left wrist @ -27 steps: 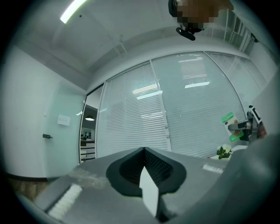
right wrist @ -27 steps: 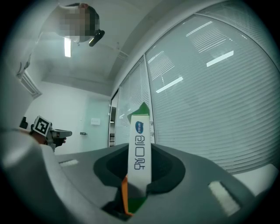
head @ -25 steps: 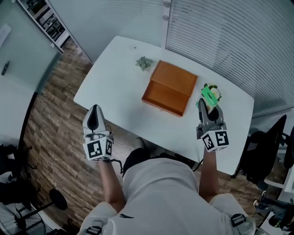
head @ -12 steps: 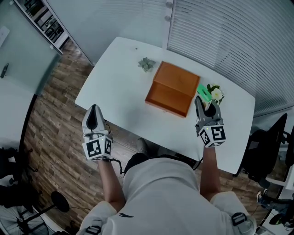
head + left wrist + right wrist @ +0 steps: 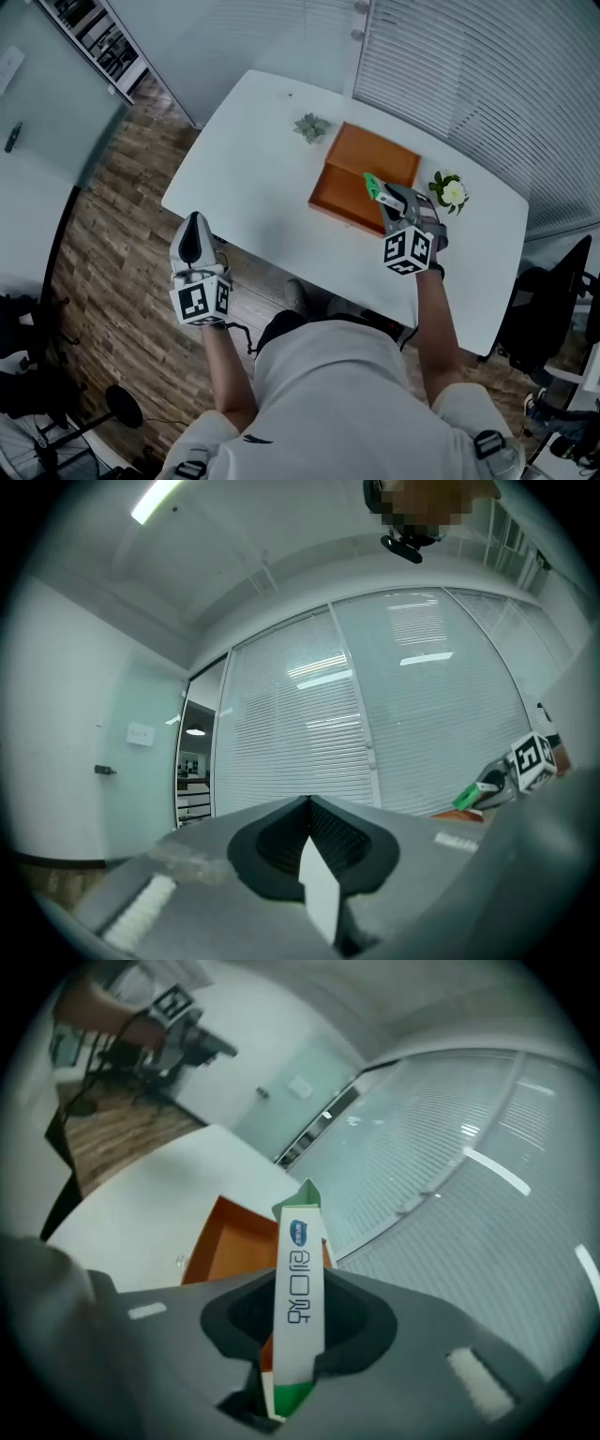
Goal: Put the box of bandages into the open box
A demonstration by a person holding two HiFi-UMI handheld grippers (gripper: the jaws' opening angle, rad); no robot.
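Right claw (image 5: 386,200) is clenched on the bandage box (image 5: 373,187). In the right gripper view the jaws pinch its flat sides, and the narrow white edge with blue print faces the camera (image 5: 300,1297), with green at both ends. The bandage box is up in the air, not lying on anything. In the head view it sits over the right part of the open box (image 5: 342,192). That orange box is on the white surface (image 5: 253,169) towards the far right, and its inside shows behind the held pack in the right gripper view (image 5: 234,1251).

Left claw (image 5: 194,246) is off the near left edge of the surface, over the wood floor (image 5: 103,216). Its own view shows the jaws (image 5: 314,874) clenched together with nothing between them.

Other bits on the surface: a little green plant (image 5: 312,127) just beyond the open box's far left corner, and a white flower (image 5: 450,190) just right of the box.
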